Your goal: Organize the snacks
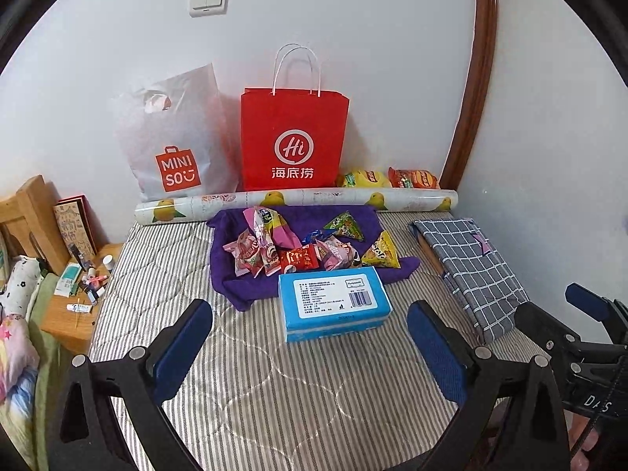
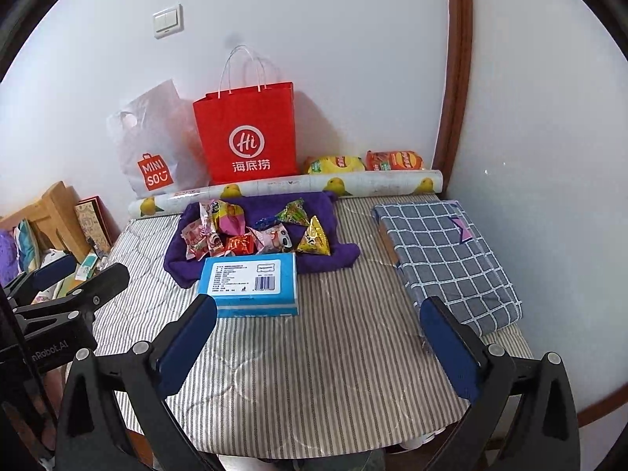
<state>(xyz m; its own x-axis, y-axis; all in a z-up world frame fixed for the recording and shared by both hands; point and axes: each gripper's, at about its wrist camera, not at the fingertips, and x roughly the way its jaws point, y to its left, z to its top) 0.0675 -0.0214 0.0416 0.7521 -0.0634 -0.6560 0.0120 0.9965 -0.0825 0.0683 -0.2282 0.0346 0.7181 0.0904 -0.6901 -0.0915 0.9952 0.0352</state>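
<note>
Small snack packets [image 1: 302,249] lie in a loose heap on a purple cloth [image 1: 251,274] near the far edge of the bed [image 1: 274,392], none aligned, several overlapping. Two larger chip bags, yellow [image 1: 363,177] and orange [image 1: 413,177], lie behind a printed roll [image 1: 298,199] along the far edge, toward the far right corner. A red paper bag [image 1: 292,137] and a white plastic bag [image 1: 172,145] stand against the wall at the far edge; their contents are not visible.

Stage: heap unsorted as it lies. Fits either packets tipped out for sorting or laid together as one group; cannot settle which.

Orientation: triangular packets point apex up toward the wall; chip bags have their long axis parallel to the far edge. The blue box [image 1: 333,302], just nearside of the cloth, has its long axis roughly the same way.

Left tool [image 1: 310,349]: fingers spread, holding nothing, over the near half of the bed. Right tool [image 2: 320,347]: likewise spread and empty.
</note>
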